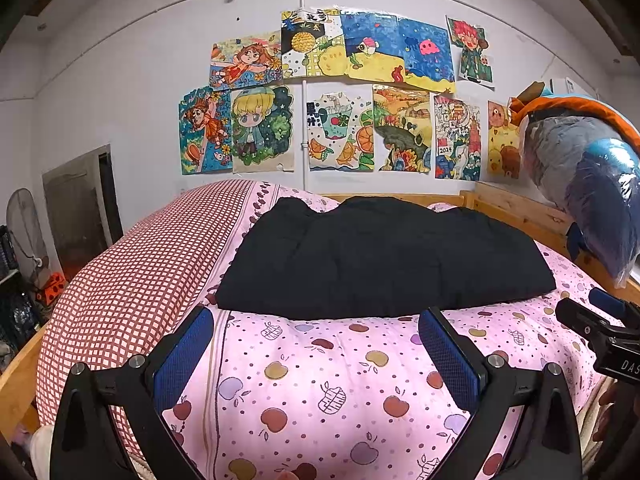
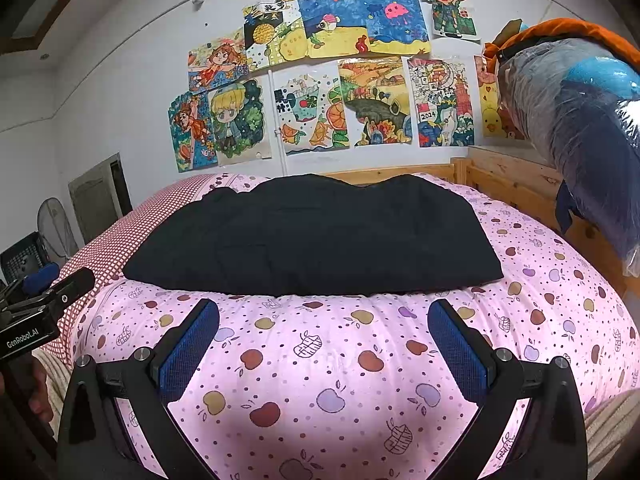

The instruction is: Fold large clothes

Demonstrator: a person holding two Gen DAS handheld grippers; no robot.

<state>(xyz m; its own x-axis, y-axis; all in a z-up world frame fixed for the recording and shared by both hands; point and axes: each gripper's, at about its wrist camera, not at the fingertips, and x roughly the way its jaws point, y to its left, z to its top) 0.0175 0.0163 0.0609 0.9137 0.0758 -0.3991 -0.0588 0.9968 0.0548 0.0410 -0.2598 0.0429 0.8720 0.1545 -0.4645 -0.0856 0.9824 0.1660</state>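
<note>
Both hand-held grippers (image 1: 316, 320) (image 2: 324, 312) gape just short of black garment (image 1: 384, 256).

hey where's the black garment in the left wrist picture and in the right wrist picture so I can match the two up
Left wrist: the black garment lies on the pink quilt, centre and a bit right, just beyond the open left gripper.
Right wrist: the black garment lies centre, slightly left, just beyond the open right gripper.
Shared landmark: the blond-haired cartoon drawing on the wall, above the garment's left end.
</note>
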